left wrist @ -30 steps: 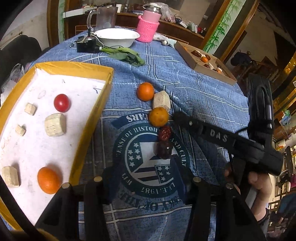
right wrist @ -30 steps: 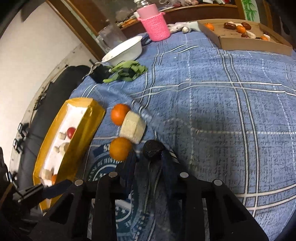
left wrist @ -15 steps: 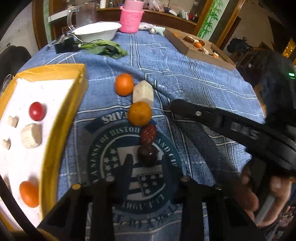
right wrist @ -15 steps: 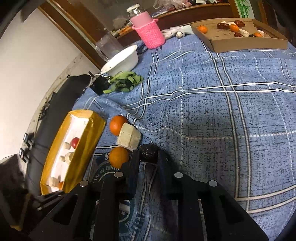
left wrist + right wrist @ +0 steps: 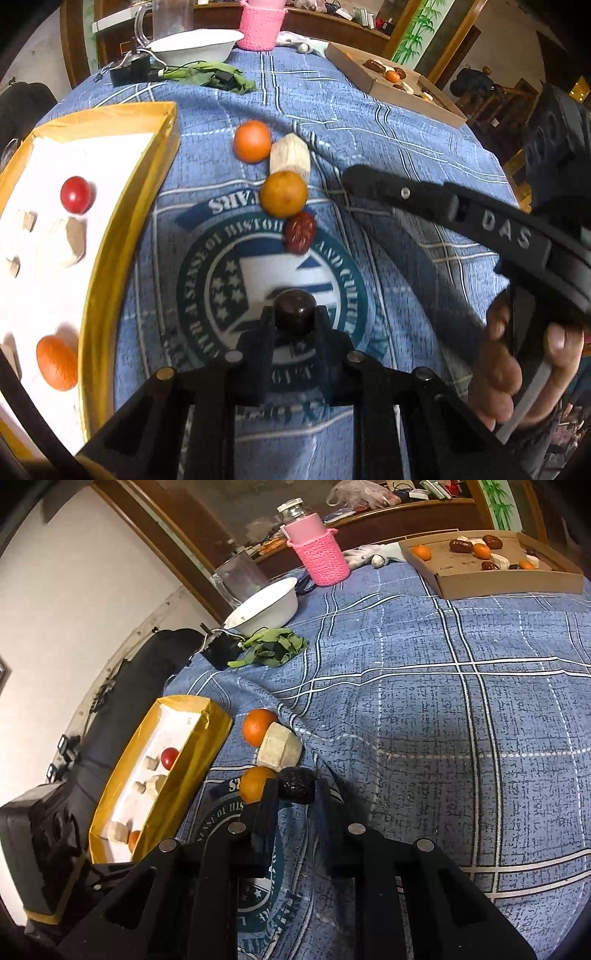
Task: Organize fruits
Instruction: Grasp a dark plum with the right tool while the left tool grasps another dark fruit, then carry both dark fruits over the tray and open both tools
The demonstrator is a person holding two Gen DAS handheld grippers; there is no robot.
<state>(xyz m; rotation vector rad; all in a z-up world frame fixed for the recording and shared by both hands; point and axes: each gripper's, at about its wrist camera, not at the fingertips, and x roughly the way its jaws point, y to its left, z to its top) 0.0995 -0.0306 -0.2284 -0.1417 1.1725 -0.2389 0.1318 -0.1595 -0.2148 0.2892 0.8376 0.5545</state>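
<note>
The left gripper (image 5: 295, 322) is shut tight on a small, dark, round fruit (image 5: 295, 308). The fruit sits right at the tips of its two fingers, up off the blue cloth (image 5: 369, 110).

The yellow tray (image 5: 110, 258) is the place that matters for the next move, I think. It lies to the left of the left gripper, close by. Its long side runs straight ahead, the same way the fingers point. So the gripper would have to go sideways to the left and over the yellow rim. The left gripper is much nearer to the tray than the right one.

The right gripper (image 5: 295, 794) is narrow too. A black, bumpy, round thing (image 5: 297, 785) sits between its fingers, and it looks held. The tray is off to its left, well apart.

Straight ahead of the left gripper more pieces lie in a row on the cloth. First comes a red wrinkly fruit (image 5: 300, 232). It touches an orange one (image 5: 283, 194). Past that is a pale block (image 5: 290, 155), and another orange (image 5: 252, 141) sits just beside it.

The right gripper's arm has "DAS" on it. The round badge on the cloth reads upside down from here: "SENSE OF HISTO" and "AND CU". The ribbon above it ends in "EARS". The other words are too blurry to read.
</note>
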